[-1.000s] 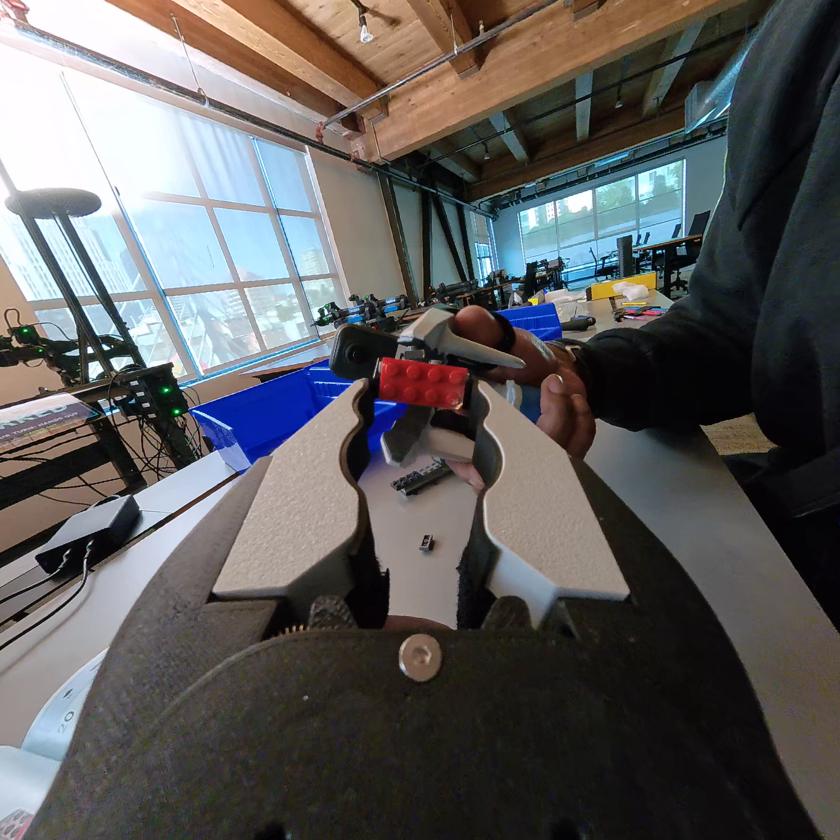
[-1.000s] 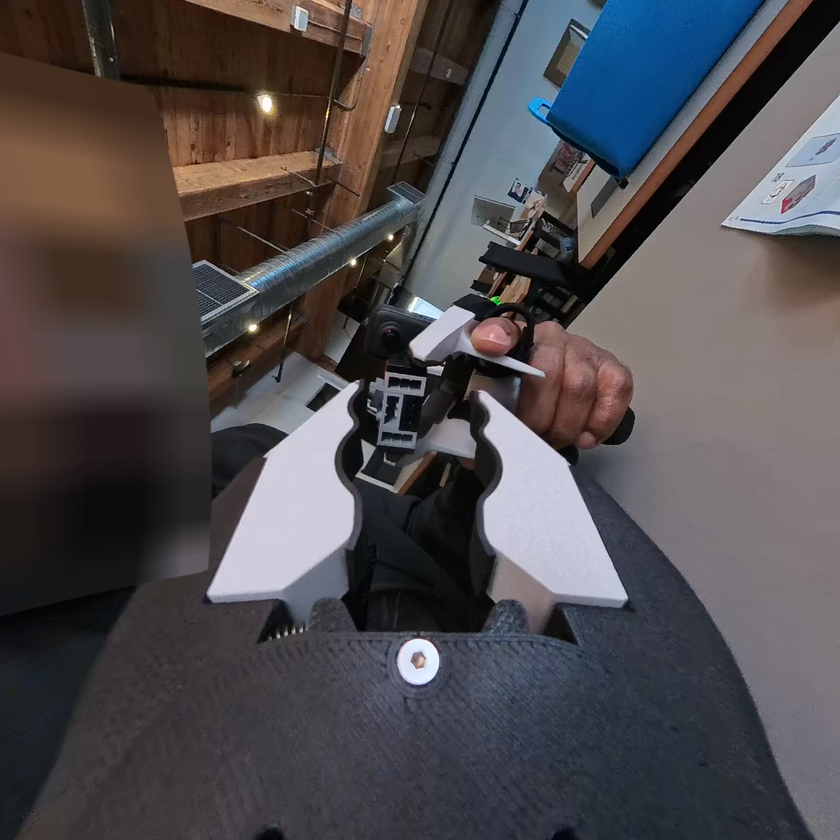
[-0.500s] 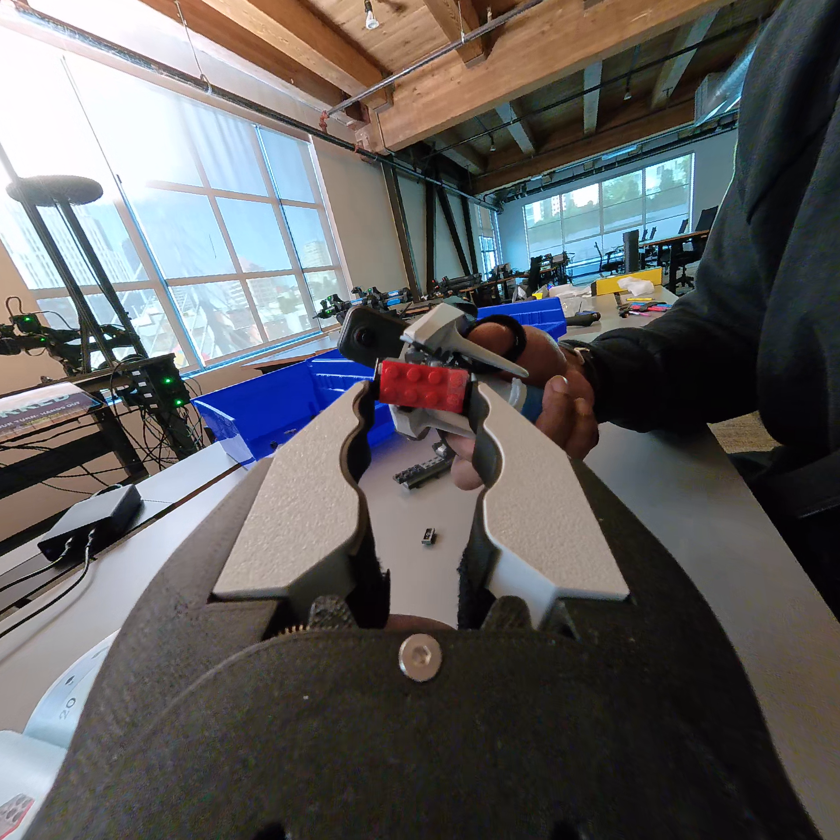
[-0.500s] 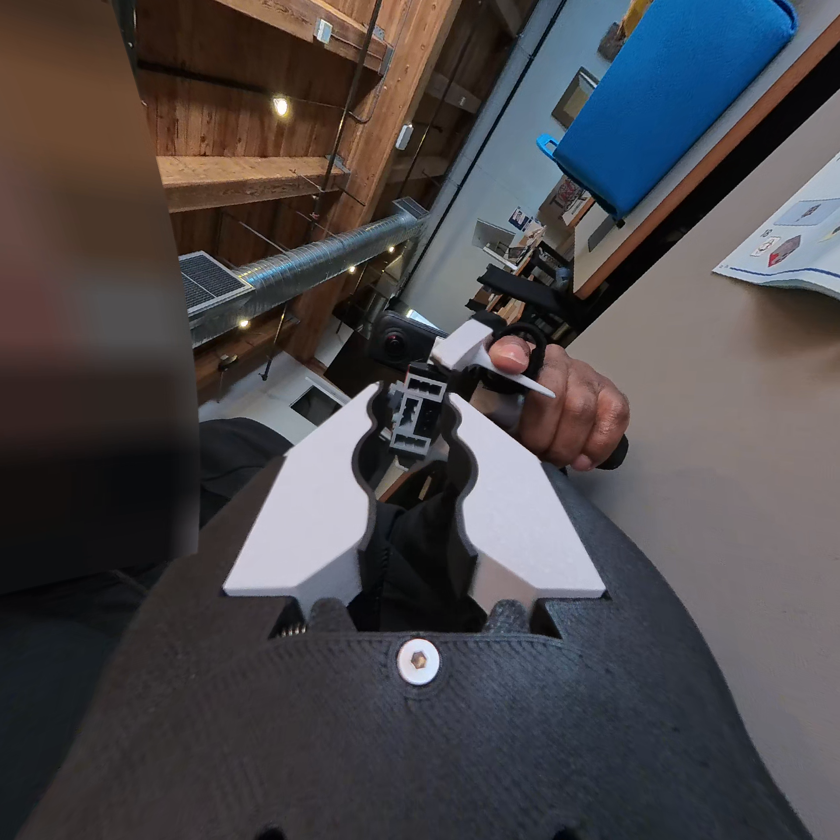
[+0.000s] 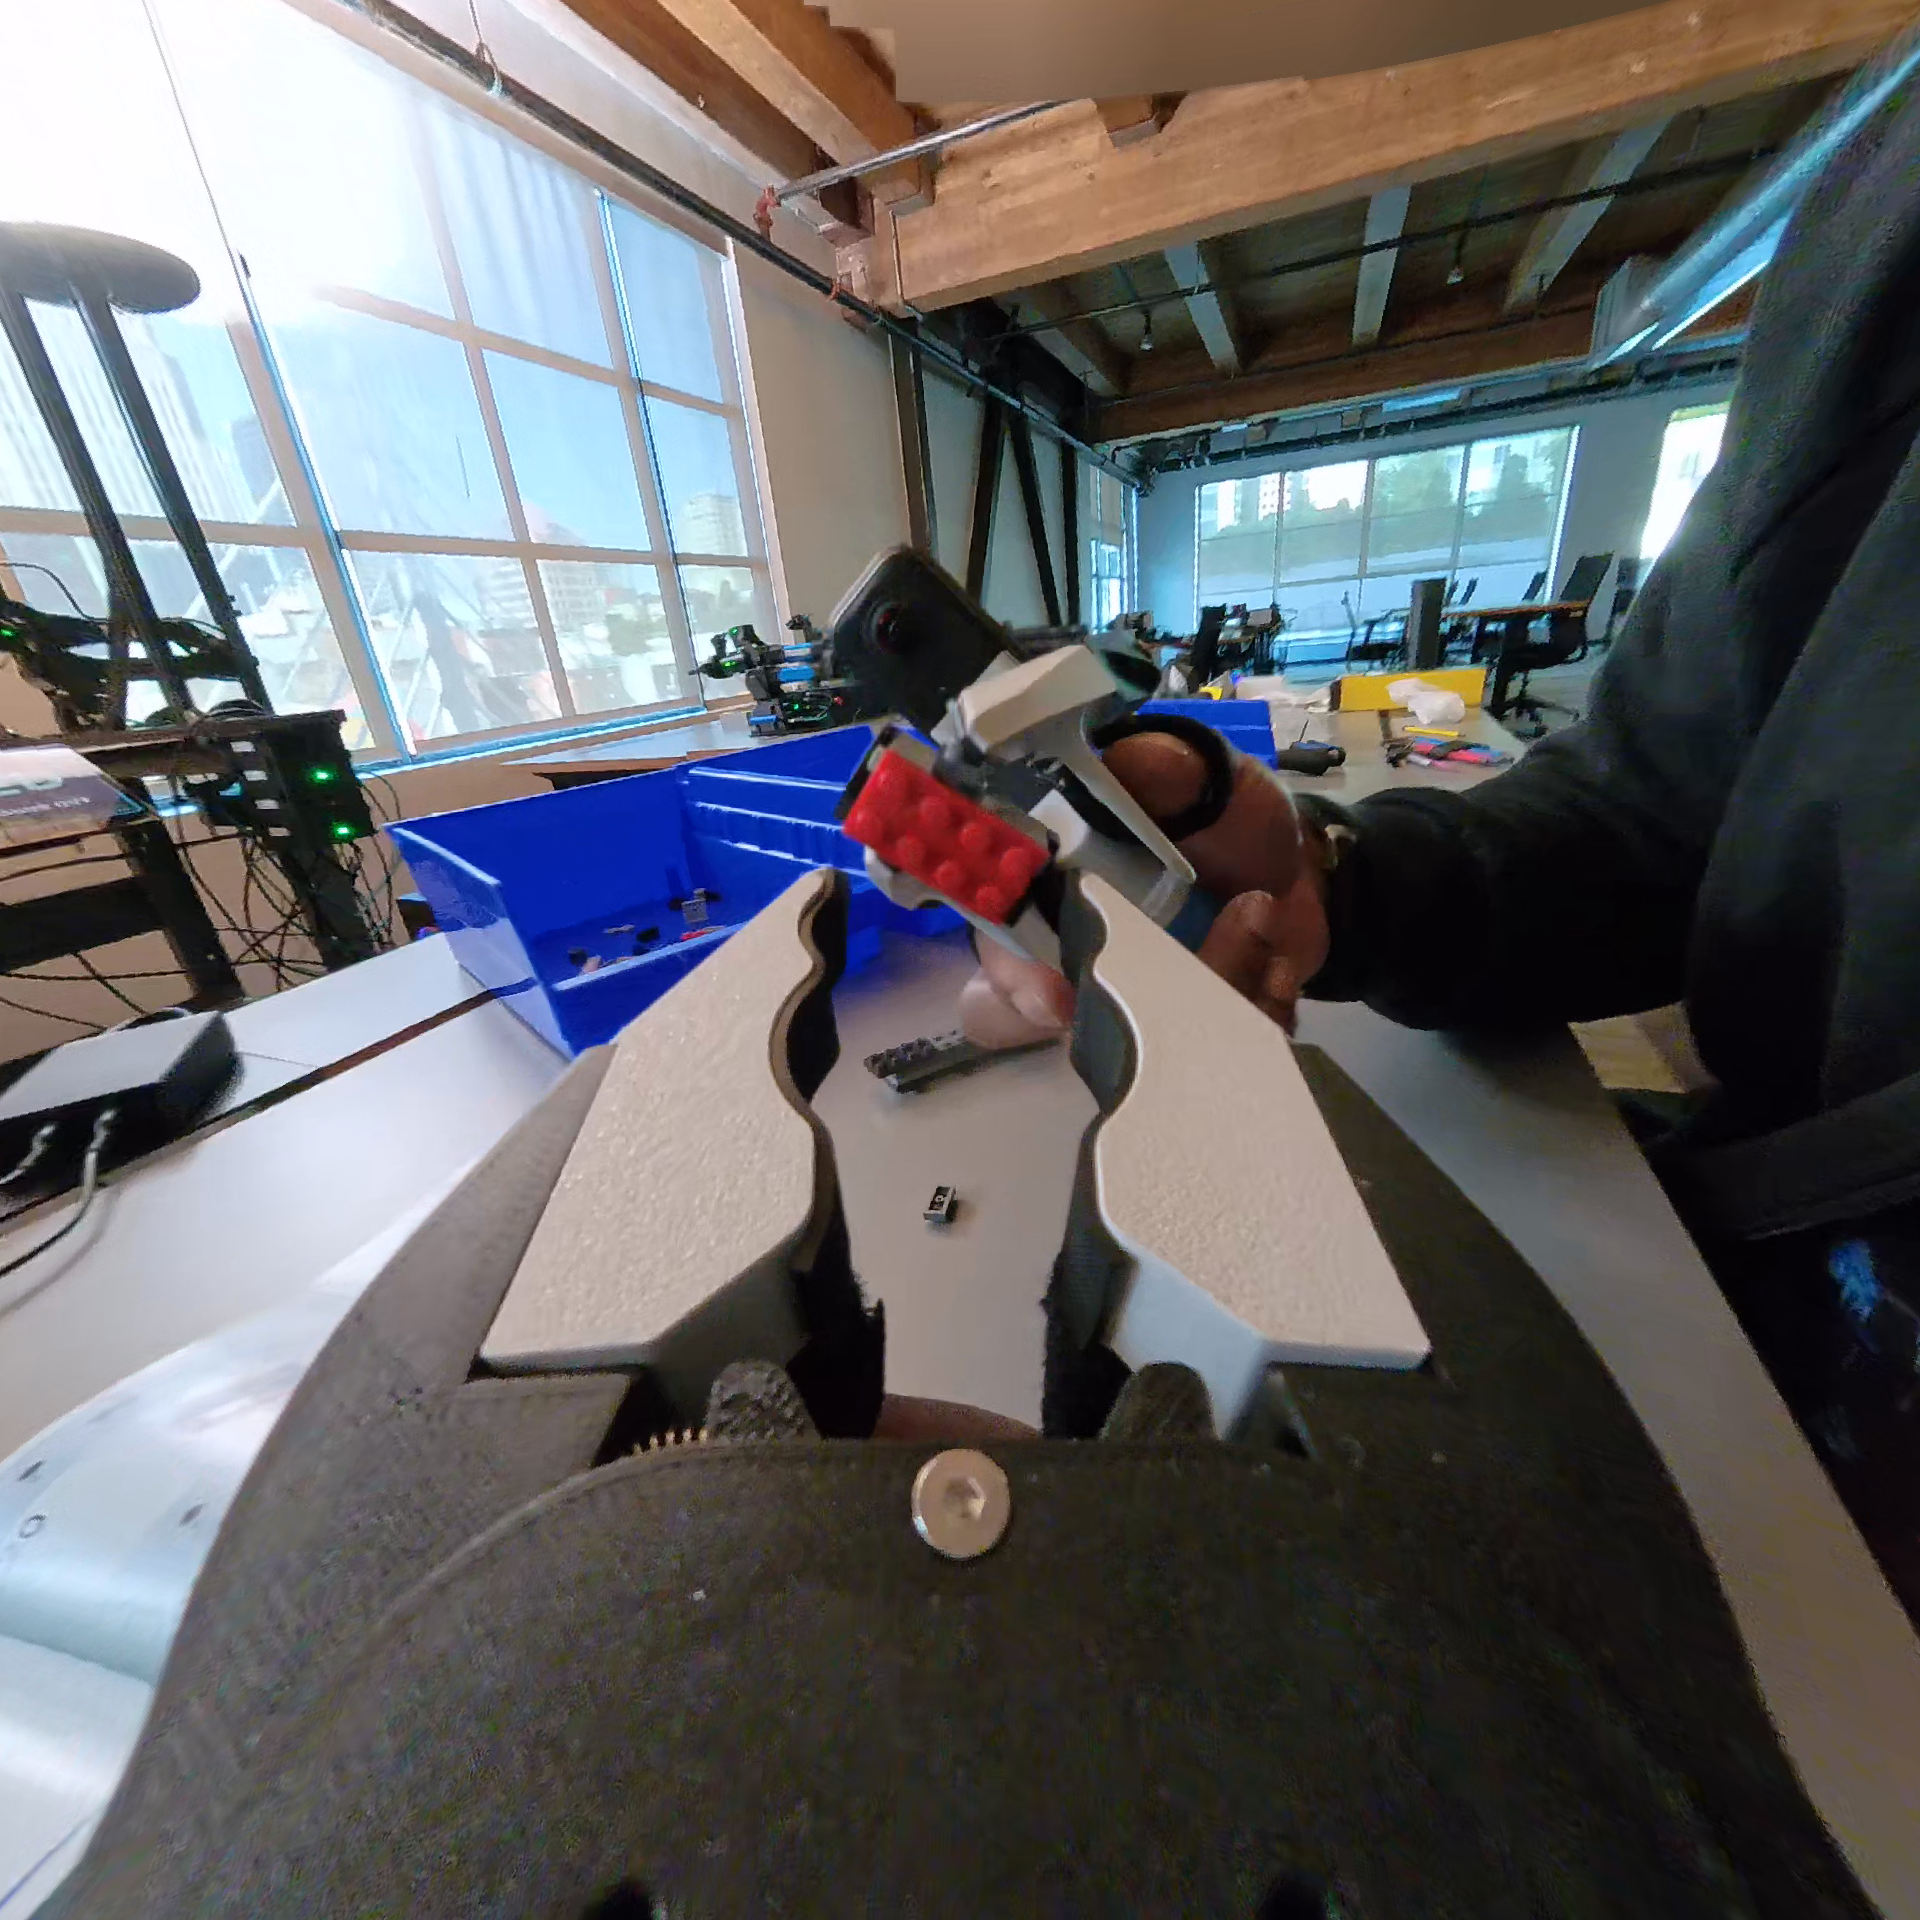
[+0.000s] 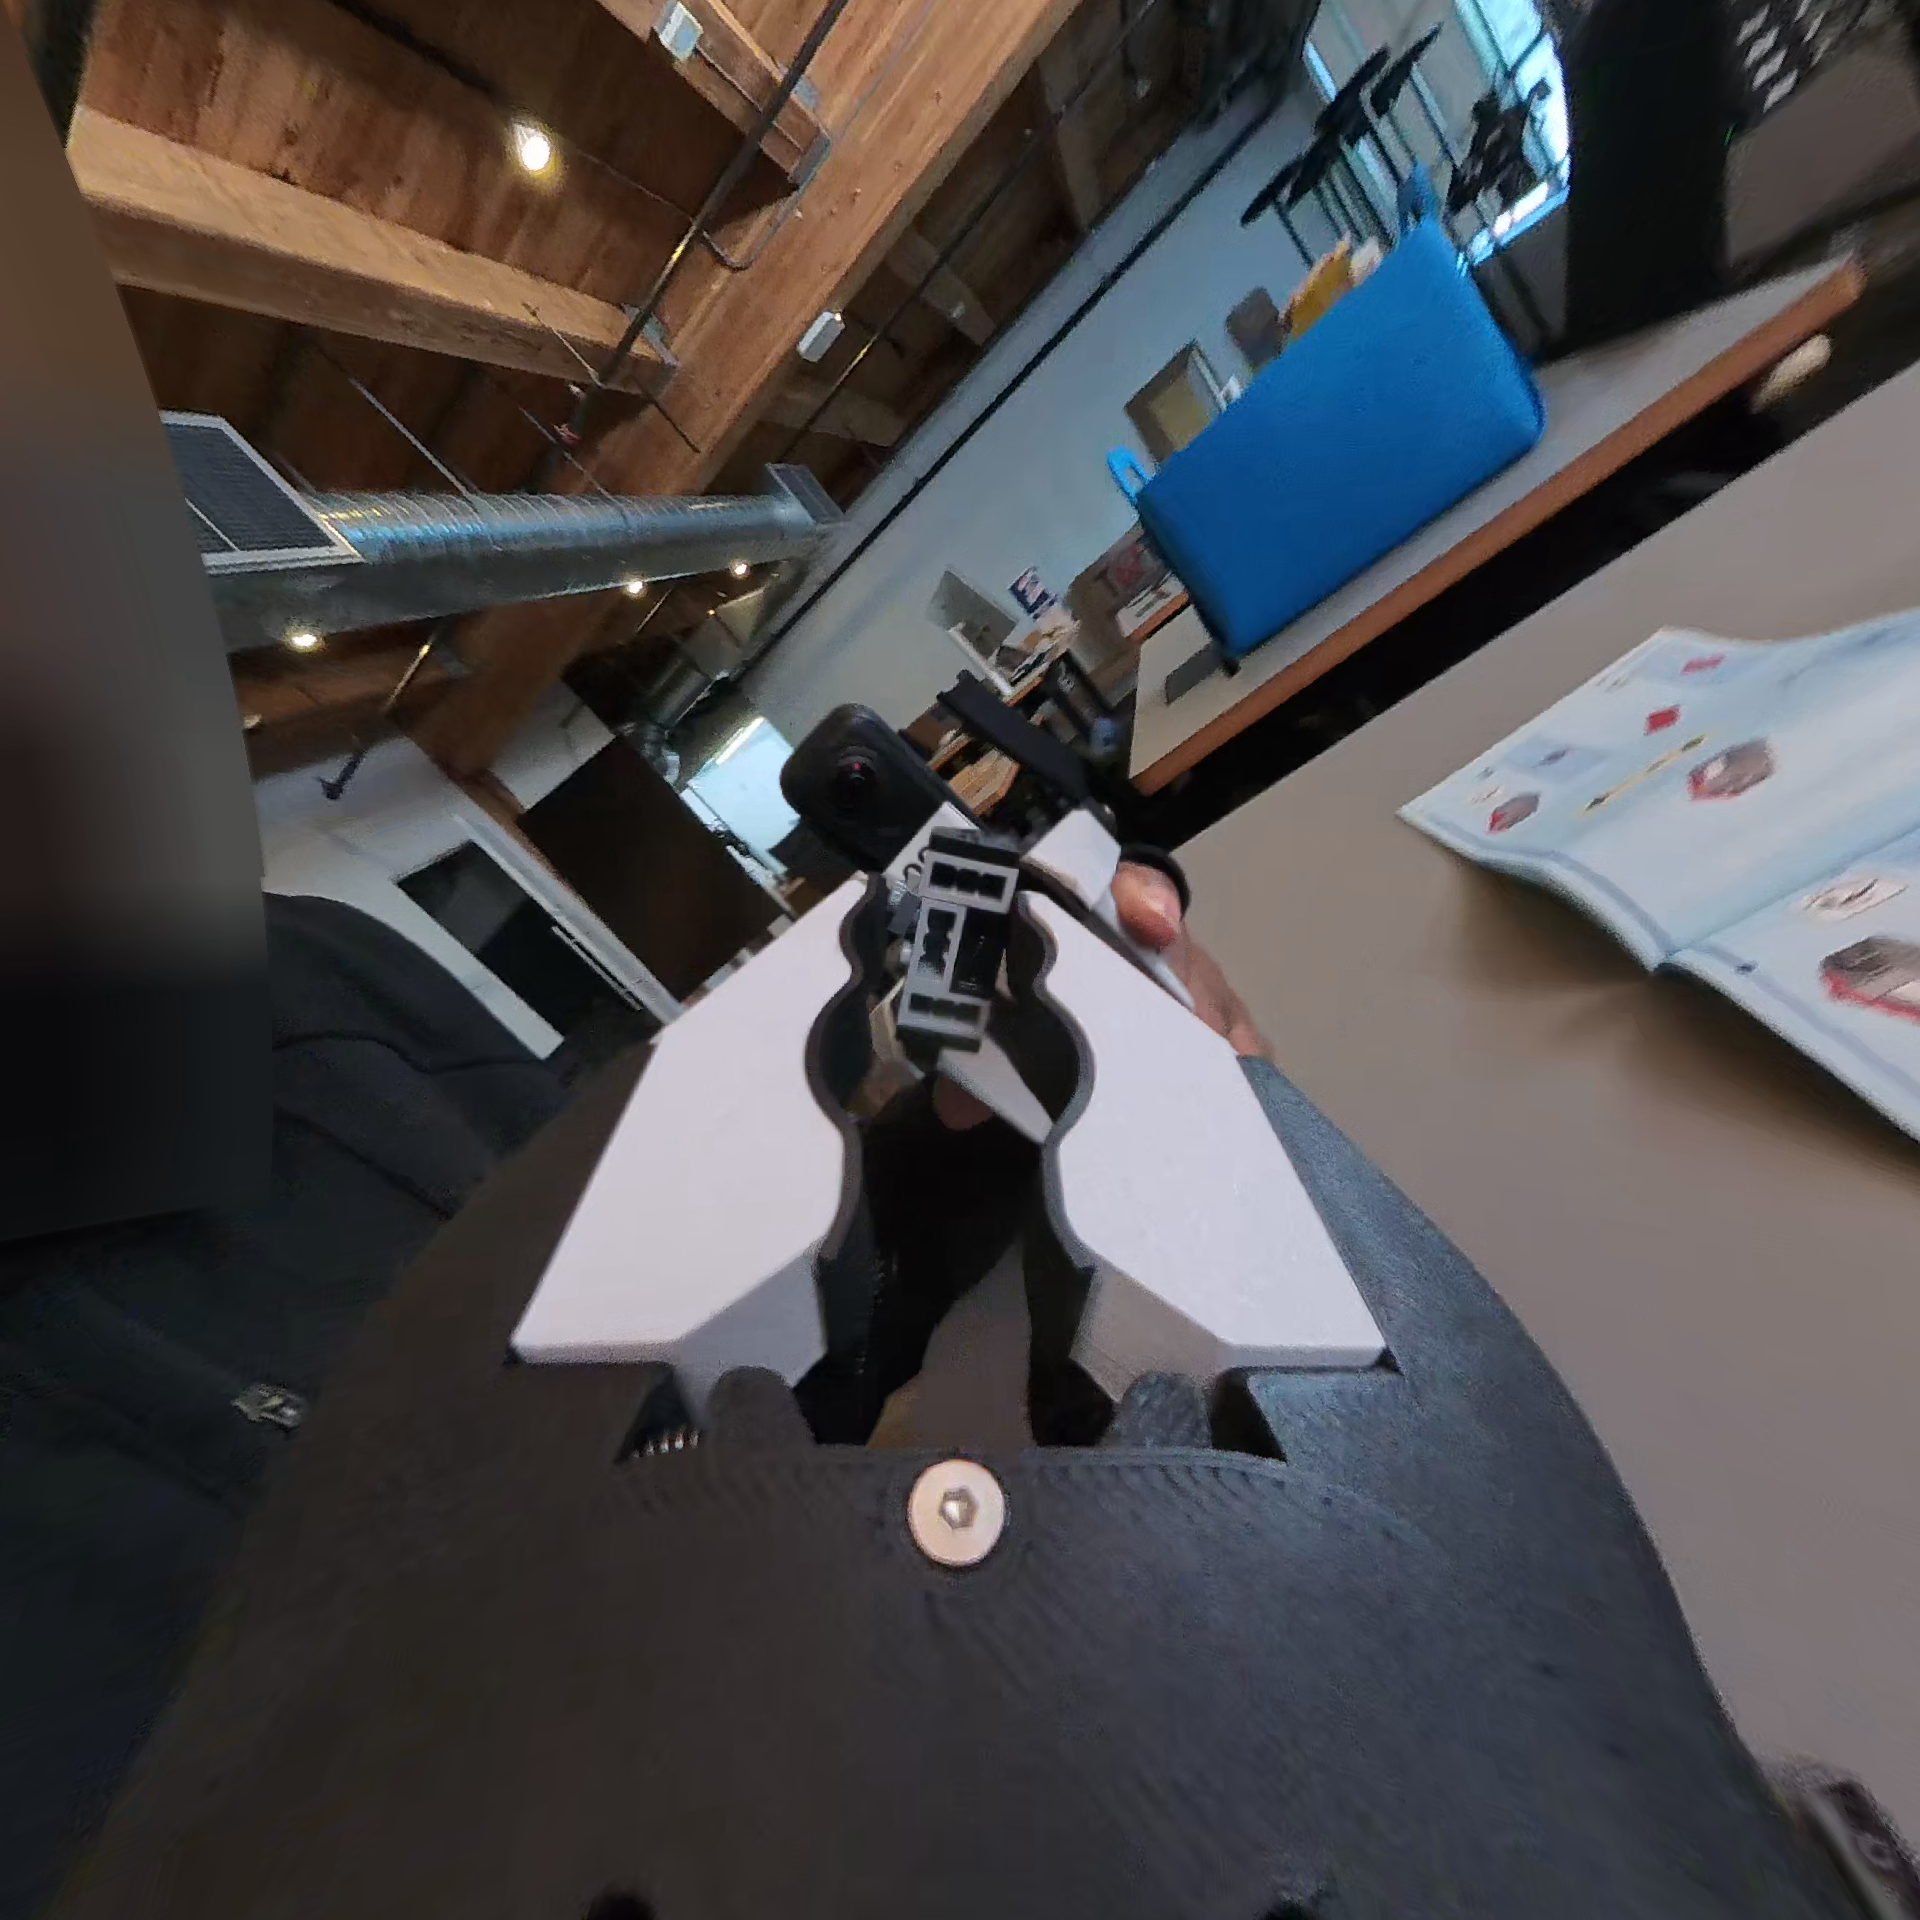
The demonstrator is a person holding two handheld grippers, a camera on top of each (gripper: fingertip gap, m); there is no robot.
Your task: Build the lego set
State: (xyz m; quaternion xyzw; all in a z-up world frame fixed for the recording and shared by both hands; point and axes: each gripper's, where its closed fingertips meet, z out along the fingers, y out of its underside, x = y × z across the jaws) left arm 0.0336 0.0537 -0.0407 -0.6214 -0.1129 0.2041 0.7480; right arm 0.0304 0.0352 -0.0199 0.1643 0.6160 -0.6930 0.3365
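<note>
Since a second before, we had passed the brick [image 5: 940, 847] from the left tongs [image 5: 951, 914] to the right tongs [image 6: 940, 935]. Our left tongs stood wide and empty; the right gripped it narrowly. Its glossy red studded top faced the left tongs, long axis sloping down-right. Its grey hollow underside faced the right.

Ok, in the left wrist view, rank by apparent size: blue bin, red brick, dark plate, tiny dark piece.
1. blue bin
2. red brick
3. dark plate, about as long but thinner
4. tiny dark piece
</note>
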